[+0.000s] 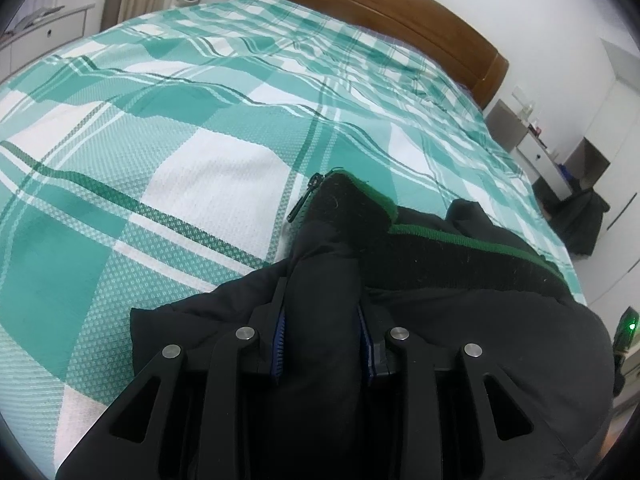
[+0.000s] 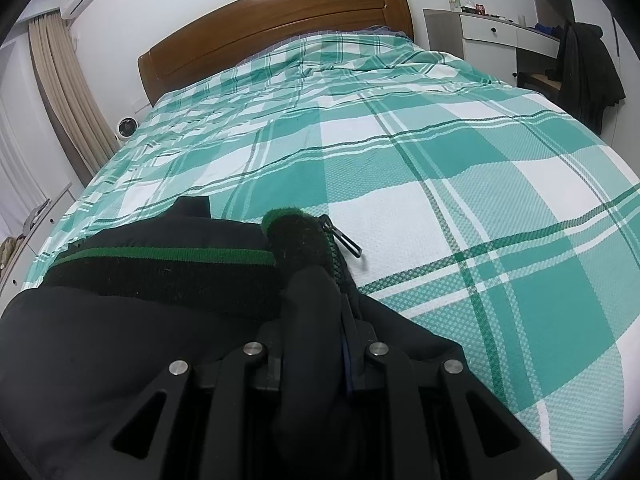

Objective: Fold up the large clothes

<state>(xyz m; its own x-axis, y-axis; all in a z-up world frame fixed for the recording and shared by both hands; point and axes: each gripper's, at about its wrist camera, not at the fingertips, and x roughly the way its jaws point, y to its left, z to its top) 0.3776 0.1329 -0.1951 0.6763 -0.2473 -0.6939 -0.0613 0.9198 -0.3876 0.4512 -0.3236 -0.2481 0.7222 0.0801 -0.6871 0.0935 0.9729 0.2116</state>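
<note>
Jacket (image 1: 460, 320), black and padded, sits bunched at the near edge of the bed (image 1: 160, 200), and both grippers hold it. In the left gripper (image 1: 322, 320) the jaws are clamped on a thick roll of the black cloth, which fills the gap between the blue pads (image 1: 280, 328). In the right gripper (image 2: 316, 344) the jaws are closer together, pinching a thinner fold of the same cloth right beside the zip.

Just beyond each pair of jaws stands the collar (image 2: 168, 268), a fuzzy black band with a green stripe along its edge; it runs across between the two holds, so both holds seem to lie at the front opening just below the collar ends. A zip pull (image 2: 348, 242) hangs from the collar end nearest the right gripper and rests on the bed cover. The same or a matching pull (image 1: 304, 196) shows at the collar end in the left view. Past the collar the bed lies bare under its green and white checked cover, up to the wooden headboard (image 2: 272, 28).

The jacket looks soft, puffy and fairly light, but bulky and smooth-faced, so a thick roll may creep out of a loose pinch. The firmer collar edge and the zip seam look like the safest places to hold, as they are stiffer than the padding.
</note>
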